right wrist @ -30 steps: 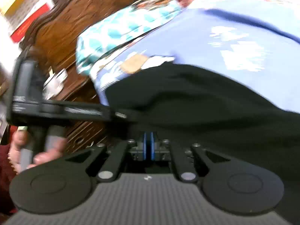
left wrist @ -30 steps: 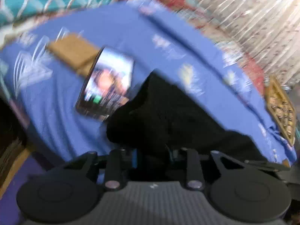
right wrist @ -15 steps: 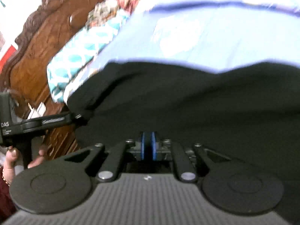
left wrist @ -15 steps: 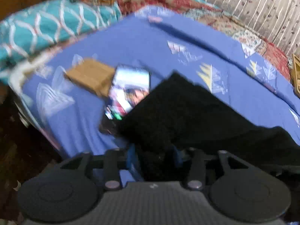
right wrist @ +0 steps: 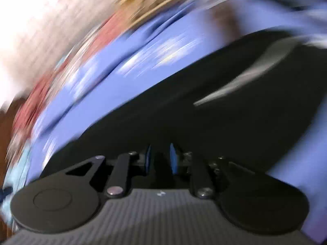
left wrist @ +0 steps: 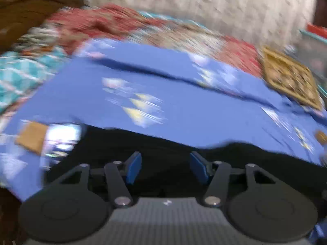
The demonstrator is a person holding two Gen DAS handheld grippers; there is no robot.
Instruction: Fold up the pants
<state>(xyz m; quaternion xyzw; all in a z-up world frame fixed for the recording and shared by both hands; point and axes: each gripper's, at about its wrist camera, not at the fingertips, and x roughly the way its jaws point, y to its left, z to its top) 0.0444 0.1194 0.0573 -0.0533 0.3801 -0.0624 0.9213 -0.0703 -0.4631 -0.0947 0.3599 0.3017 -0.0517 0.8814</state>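
The black pants (left wrist: 184, 163) are lying across the near edge of the blue bedsheet (left wrist: 184, 102), right in front of both grippers. The left gripper (left wrist: 165, 167) is hovering over the cloth with its blue pads (left wrist: 133, 167) spread wide and holding nothing. The right gripper (right wrist: 160, 160) is showing a narrower gap between its pads, apparently empty too, though that view is badly blurred.

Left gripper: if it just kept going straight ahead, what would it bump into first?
Probably the black pants, lying right beyond the left gripper and its open jaws; past them is only the blue bedsheet. Blur makes depth uncertain.
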